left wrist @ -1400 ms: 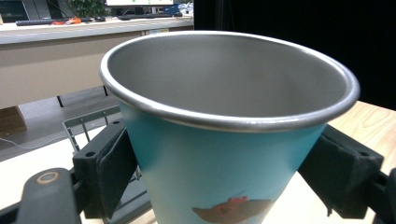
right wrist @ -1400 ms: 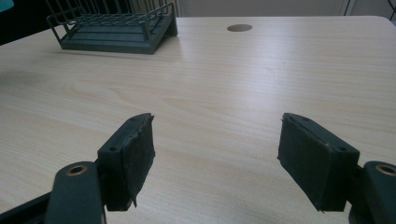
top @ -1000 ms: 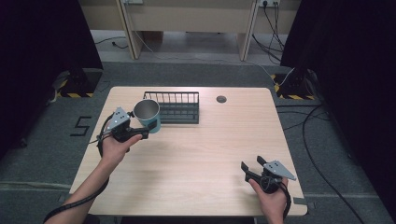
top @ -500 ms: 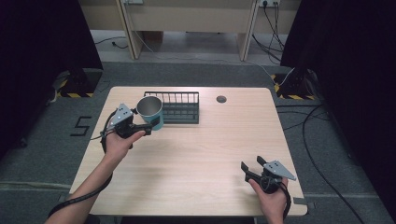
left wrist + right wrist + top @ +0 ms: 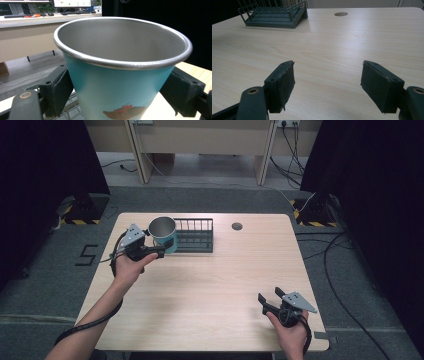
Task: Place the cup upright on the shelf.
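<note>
Tapered teal metal cup [image 5: 117, 95], brushed steel interior and rolled rim, is pinched between the padded jaws of the left gripper [image 5: 156, 251], above the pale woodgrain counter [image 5: 210, 290] beside the dark wire rack [image 5: 195, 236]. Right gripper [image 5: 328, 86]: jaws spread wide, holding nothing.

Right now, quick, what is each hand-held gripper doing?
Left hand-held gripper: closed on the teal cup, a jaw pad on either side.
Right hand-held gripper: open, holding nothing, above the table.
</note>
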The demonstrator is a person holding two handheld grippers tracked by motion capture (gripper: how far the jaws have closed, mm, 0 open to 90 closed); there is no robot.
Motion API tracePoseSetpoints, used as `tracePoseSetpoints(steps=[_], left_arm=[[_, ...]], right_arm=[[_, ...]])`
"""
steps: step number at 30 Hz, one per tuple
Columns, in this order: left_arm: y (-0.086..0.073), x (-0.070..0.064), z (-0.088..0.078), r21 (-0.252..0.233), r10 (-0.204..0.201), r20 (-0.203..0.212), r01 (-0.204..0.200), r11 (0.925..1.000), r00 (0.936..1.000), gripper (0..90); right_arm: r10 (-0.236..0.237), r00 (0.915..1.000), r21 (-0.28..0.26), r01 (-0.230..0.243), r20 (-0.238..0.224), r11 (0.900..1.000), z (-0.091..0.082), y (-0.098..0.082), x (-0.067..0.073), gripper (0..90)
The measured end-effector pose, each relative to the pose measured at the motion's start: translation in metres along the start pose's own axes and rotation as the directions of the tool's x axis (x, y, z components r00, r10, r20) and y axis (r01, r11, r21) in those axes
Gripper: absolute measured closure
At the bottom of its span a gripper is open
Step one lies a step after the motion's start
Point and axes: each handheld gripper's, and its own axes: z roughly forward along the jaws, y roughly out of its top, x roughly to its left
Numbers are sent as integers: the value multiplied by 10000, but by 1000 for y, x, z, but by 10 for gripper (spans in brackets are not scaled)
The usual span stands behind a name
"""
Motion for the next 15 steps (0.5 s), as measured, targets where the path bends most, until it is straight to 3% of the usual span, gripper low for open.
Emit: tracePoseSetpoints(steps=[15], left_arm=[[12, 3, 14, -66, 46, -112, -47, 10000, 9999, 160]], right_arm=[[117, 9999, 20, -117, -39, 9999, 0, 0, 0, 277]])
